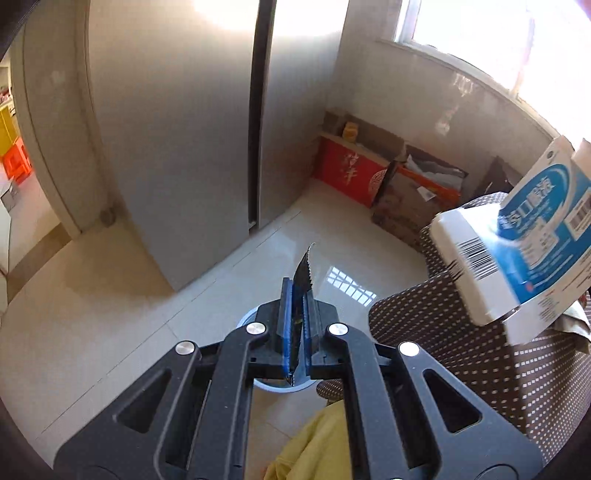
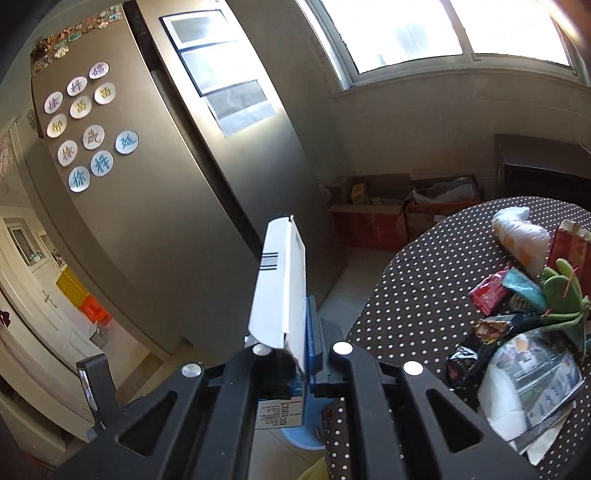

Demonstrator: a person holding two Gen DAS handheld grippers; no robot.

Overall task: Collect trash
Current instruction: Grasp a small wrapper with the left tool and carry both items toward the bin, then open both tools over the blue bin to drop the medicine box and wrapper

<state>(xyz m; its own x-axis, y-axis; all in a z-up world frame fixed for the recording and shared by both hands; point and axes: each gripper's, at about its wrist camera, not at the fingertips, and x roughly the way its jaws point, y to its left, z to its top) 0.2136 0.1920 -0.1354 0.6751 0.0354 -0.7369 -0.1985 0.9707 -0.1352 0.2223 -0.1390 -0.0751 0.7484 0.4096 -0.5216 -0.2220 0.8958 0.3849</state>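
Trash was in both hands' grip. The left tool [image 1: 297, 306] was clamped on a dark wrapper [image 1: 305, 272] with a serrated edge, which stuck up from between the blue pads above the tiled floor [image 1: 122, 295]. Just below the fingers, a pale blue round bin [image 1: 272, 386] showed on the floor, mostly hidden by the tool.

The right tool [image 2: 301, 332] was closed on a white and blue carton [image 2: 279, 284], held edge-on to its own camera and raised in front of the grey fridge [image 2: 166, 206]. In the left wrist view the same carton [image 1: 517, 236] hung at the right edge, its barcode and blue print facing the lens, above the edge of the counter [image 1: 461, 354].

That counter [image 2: 417, 288], covered in a brown cloth with white dots, carried a heap of litter: a red packet [image 2: 488, 293], a teal packet [image 2: 524, 288], a black wrapper [image 2: 463, 363], a white plastic bag [image 2: 522, 236] and a folded newspaper [image 2: 535, 373]. Cardboard boxes [image 1: 384, 173] stood against the wall beneath the window [image 2: 436, 33].
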